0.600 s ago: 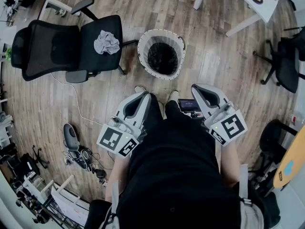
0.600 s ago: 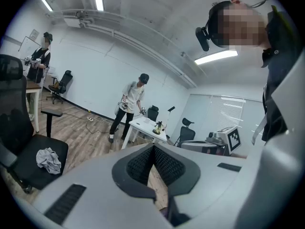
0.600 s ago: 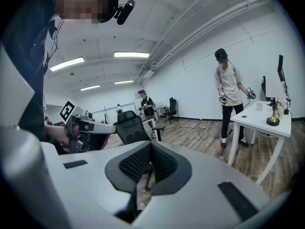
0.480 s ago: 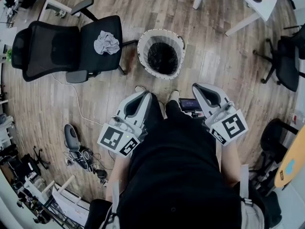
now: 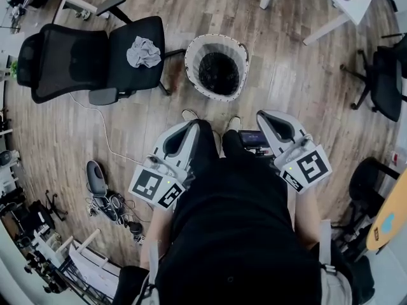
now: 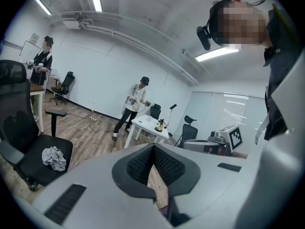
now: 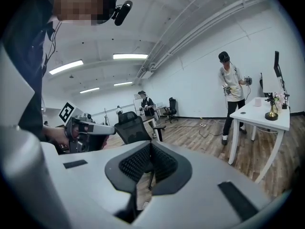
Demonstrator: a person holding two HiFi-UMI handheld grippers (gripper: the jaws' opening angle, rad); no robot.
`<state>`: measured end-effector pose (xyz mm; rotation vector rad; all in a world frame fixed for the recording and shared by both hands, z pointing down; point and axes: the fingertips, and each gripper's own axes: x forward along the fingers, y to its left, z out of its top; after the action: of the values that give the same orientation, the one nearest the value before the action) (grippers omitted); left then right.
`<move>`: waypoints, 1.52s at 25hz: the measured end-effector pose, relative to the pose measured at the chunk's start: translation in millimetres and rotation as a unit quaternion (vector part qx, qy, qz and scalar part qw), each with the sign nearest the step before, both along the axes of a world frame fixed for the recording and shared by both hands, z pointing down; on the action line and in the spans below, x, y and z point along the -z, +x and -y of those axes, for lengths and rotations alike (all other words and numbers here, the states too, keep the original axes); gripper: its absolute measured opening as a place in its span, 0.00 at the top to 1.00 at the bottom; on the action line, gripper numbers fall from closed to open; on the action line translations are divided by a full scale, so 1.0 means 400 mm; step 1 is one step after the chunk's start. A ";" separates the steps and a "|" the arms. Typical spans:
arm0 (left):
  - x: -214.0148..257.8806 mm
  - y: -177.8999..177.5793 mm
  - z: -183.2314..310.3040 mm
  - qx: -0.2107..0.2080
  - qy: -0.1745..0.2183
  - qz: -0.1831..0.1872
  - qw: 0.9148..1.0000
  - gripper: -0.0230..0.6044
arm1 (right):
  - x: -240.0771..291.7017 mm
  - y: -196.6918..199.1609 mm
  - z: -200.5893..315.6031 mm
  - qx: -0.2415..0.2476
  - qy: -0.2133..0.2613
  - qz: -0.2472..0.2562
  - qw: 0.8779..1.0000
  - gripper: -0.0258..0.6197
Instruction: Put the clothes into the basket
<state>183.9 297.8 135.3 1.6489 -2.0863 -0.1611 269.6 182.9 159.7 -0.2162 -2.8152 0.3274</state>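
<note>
A crumpled grey cloth (image 5: 144, 51) lies on the seat of a black office chair (image 5: 76, 62); the left gripper view shows the cloth (image 6: 54, 157) low at the left. Just right of the chair, a white woven basket (image 5: 196, 54) with a dark inside stands on the wooden floor. My left gripper (image 5: 189, 128) is held close in front of the person's body, shut and empty, its tips (image 6: 153, 148) touching. My right gripper (image 5: 267, 117) is level with it on the other side, also shut with nothing between its tips (image 7: 150, 146). Both are well short of the cloth and basket.
A white table (image 5: 331, 5) stands at the back right, with more black chairs (image 5: 381, 81) at the right edge. Shoes and cables (image 5: 105, 199) lie on the floor at the left. Other people (image 6: 133, 106) stand further off in the room.
The head view has shifted slightly. Both grippers stay shut by the person's waist, and the cloth and basket have not moved.
</note>
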 end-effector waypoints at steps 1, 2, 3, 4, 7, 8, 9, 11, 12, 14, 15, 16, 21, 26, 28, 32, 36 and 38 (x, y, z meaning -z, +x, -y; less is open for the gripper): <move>0.000 0.001 -0.005 0.002 -0.001 0.000 1.000 0.94 | -0.004 0.001 -0.002 0.001 -0.001 -0.001 1.000 0.94; -0.001 0.002 -0.009 0.005 -0.003 0.000 1.000 0.94 | -0.008 0.000 -0.004 0.001 -0.003 -0.002 1.000 0.94; -0.002 0.002 -0.013 0.007 -0.005 0.000 1.000 0.94 | -0.012 -0.001 -0.004 0.001 -0.004 -0.004 1.000 0.94; -0.005 0.001 -0.017 0.008 -0.008 -0.001 1.000 0.94 | -0.016 -0.003 -0.003 0.000 -0.005 -0.006 1.000 0.94; -0.011 -0.010 -0.028 0.010 -0.015 -0.003 1.000 0.94 | -0.027 -0.016 0.007 -0.008 -0.005 -0.014 1.000 0.94; -0.012 -0.019 -0.032 0.011 -0.016 -0.003 1.000 0.94 | -0.028 -0.023 0.009 -0.012 -0.005 -0.015 1.000 0.94; -0.014 -0.029 -0.036 0.011 -0.017 -0.003 1.000 0.94 | -0.029 -0.030 0.010 -0.015 -0.006 -0.016 1.000 0.94; -0.017 -0.052 -0.044 0.013 -0.016 -0.006 1.000 0.94 | -0.029 -0.044 0.007 -0.020 -0.006 -0.018 1.000 0.94; -0.019 -0.065 -0.045 0.013 -0.014 -0.007 1.000 0.94 | -0.028 -0.052 0.006 -0.021 -0.004 -0.020 1.000 0.94; -0.024 -0.094 -0.041 0.011 -0.011 -0.009 1.000 0.94 | -0.024 -0.074 0.006 -0.025 0.003 -0.022 0.999 0.94; -0.026 -0.110 -0.036 0.008 -0.009 -0.010 1.000 0.94 | -0.021 -0.086 0.009 -0.027 0.005 -0.023 0.999 0.94; -0.027 -0.127 -0.030 0.005 -0.006 -0.010 1.000 0.94 | -0.017 -0.098 0.012 -0.031 0.007 -0.023 0.999 0.94; -0.010 -0.235 -0.004 -0.005 0.016 -0.007 1.000 0.94 | 0.013 -0.177 0.026 -0.049 0.021 -0.023 0.998 0.94; 0.008 -0.359 -0.001 -0.010 0.032 -0.001 0.999 0.94 | 0.040 -0.284 0.030 -0.062 0.036 -0.021 0.997 0.94; 0.009 -0.405 -0.002 -0.013 0.036 0.002 0.999 0.94 | 0.048 -0.327 0.029 -0.066 0.041 -0.021 0.997 0.94; 0.000 -0.492 -0.018 -0.019 0.035 0.007 0.999 0.94 | 0.056 -0.407 0.016 -0.077 0.050 -0.025 0.995 0.94; -0.032 -0.550 -0.021 -0.037 0.027 0.008 0.999 0.94 | 0.055 -0.458 0.012 -0.096 0.054 -0.031 0.993 0.94; -0.047 -0.567 -0.019 -0.049 0.024 0.004 0.999 0.94 | 0.052 -0.467 0.008 -0.106 0.054 -0.035 0.992 0.94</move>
<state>-42.9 305.2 154.2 1.7785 -2.0160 -0.1732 83.0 179.7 138.8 0.1157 -2.7805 0.2220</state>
